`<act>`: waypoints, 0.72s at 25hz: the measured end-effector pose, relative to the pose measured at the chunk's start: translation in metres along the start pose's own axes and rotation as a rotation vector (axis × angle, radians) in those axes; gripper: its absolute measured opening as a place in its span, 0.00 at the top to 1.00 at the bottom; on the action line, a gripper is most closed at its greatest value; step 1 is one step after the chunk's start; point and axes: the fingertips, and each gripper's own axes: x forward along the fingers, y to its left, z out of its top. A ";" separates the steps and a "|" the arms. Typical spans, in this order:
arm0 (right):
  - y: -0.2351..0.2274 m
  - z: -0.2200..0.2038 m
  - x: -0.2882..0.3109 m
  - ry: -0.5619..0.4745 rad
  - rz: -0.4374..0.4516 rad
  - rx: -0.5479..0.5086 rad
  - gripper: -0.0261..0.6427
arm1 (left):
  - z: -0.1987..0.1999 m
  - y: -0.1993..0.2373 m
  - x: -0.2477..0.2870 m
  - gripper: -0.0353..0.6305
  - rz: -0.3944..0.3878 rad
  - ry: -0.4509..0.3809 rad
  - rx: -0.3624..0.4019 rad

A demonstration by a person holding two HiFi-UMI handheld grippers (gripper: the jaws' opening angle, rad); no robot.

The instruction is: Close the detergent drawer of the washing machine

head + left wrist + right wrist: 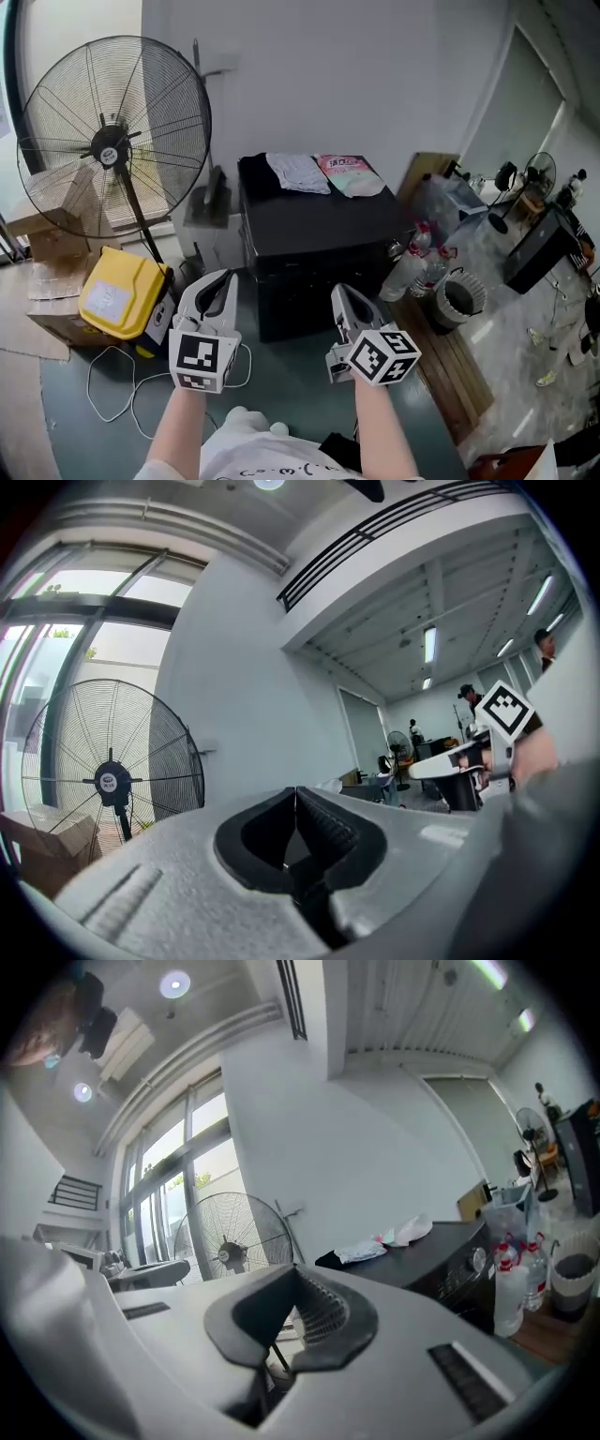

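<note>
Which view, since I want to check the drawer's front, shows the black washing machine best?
The head view: the whole washing machine shows from above, top and front. The right gripper view catches only one corner, low at the right. The left gripper view shows none of it clearly.

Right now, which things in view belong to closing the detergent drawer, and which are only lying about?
For the job: washing machine; left gripper and right gripper, both shut and empty.
Lying about: fan, yellow container, cardboard boxes, folded cloth on the machine, water bottles, bin.
</note>
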 end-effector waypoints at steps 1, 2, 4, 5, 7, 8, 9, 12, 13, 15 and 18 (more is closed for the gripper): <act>0.002 0.006 -0.004 -0.009 -0.001 -0.029 0.96 | 0.001 0.001 0.000 0.92 -0.001 -0.003 0.003; 0.003 0.012 -0.007 -0.018 -0.003 -0.060 0.96 | 0.001 0.003 0.001 0.92 -0.003 -0.006 0.005; 0.006 0.023 -0.012 -0.038 -0.016 -0.134 0.96 | 0.003 0.006 0.003 0.92 -0.008 -0.011 0.006; 0.008 0.028 -0.013 -0.049 -0.026 -0.176 0.96 | 0.004 0.009 0.005 0.92 -0.014 -0.014 0.004; 0.012 0.038 -0.014 -0.067 -0.055 -0.264 0.96 | 0.005 0.014 0.009 0.92 -0.025 -0.016 0.003; 0.013 0.043 -0.014 -0.073 -0.074 -0.304 0.96 | 0.007 0.016 0.011 0.92 -0.031 -0.014 0.005; 0.015 0.047 -0.013 -0.076 -0.094 -0.342 0.96 | 0.008 0.019 0.012 0.92 -0.038 -0.013 0.009; 0.021 0.055 -0.013 -0.076 -0.134 -0.438 0.96 | 0.016 0.026 0.016 0.92 -0.054 -0.021 0.029; 0.023 0.057 -0.012 -0.075 -0.142 -0.462 0.96 | 0.019 0.028 0.018 0.92 -0.058 -0.026 0.032; 0.027 0.061 -0.011 -0.081 -0.149 -0.484 0.96 | 0.022 0.032 0.022 0.92 -0.065 -0.034 0.034; 0.030 0.064 -0.008 -0.093 -0.166 -0.507 0.96 | 0.024 0.034 0.027 0.92 -0.086 -0.048 0.040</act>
